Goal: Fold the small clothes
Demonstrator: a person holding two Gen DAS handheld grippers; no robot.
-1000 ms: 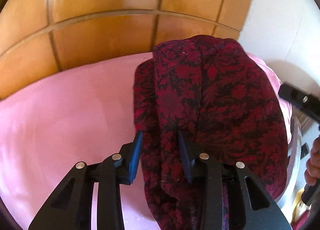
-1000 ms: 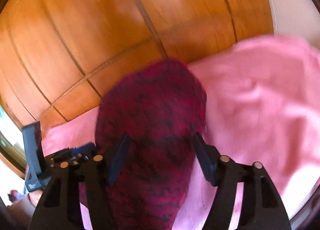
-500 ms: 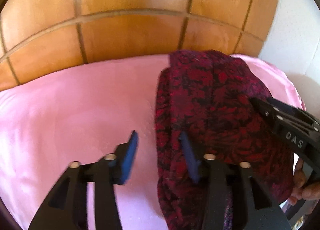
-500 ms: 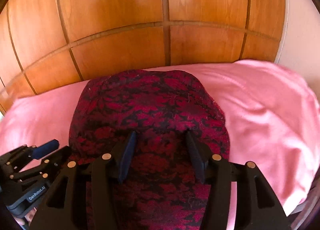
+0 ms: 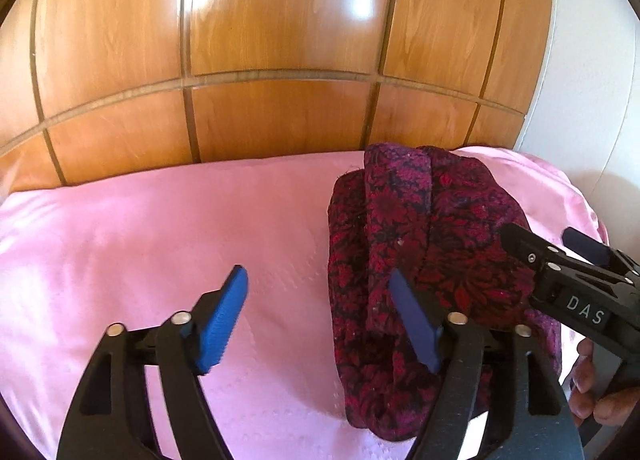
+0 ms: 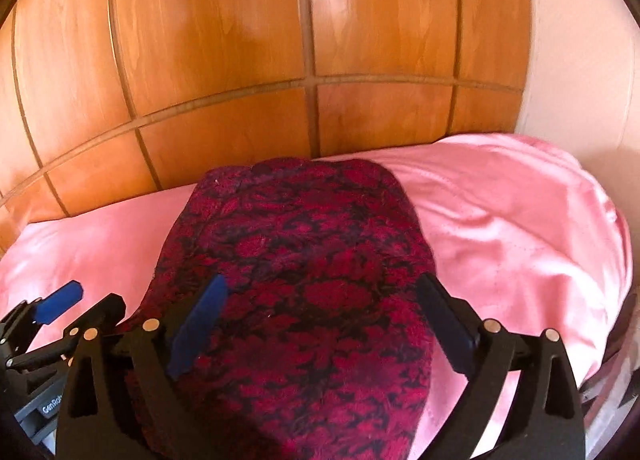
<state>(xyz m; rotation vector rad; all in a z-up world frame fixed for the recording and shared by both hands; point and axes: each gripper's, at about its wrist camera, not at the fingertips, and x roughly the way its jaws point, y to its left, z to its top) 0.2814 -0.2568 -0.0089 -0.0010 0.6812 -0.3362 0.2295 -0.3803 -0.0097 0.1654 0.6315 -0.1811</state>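
A dark red garment with a black floral pattern [image 5: 420, 244] lies folded in a thick bundle on the pink sheet [image 5: 160, 244]. In the left wrist view my left gripper [image 5: 318, 292] is open and empty, its right finger [image 5: 412, 324] at the bundle's left edge. My right gripper [image 6: 320, 296] is open above the bundle [image 6: 304, 260], one finger over each side, holding nothing. The right gripper also shows at the right of the left wrist view [image 5: 572, 280]. The left gripper shows at the lower left of the right wrist view [image 6: 52, 308].
A glossy wooden panelled headboard [image 5: 280, 60] stands right behind the bed. A white wall [image 5: 592, 80] is at the right. The sheet drops off at the bed's right edge [image 6: 600, 300].
Both grippers have opened wider and drawn back from the garment, which now lies released on the sheet. The left gripper has shifted left off the bundle.
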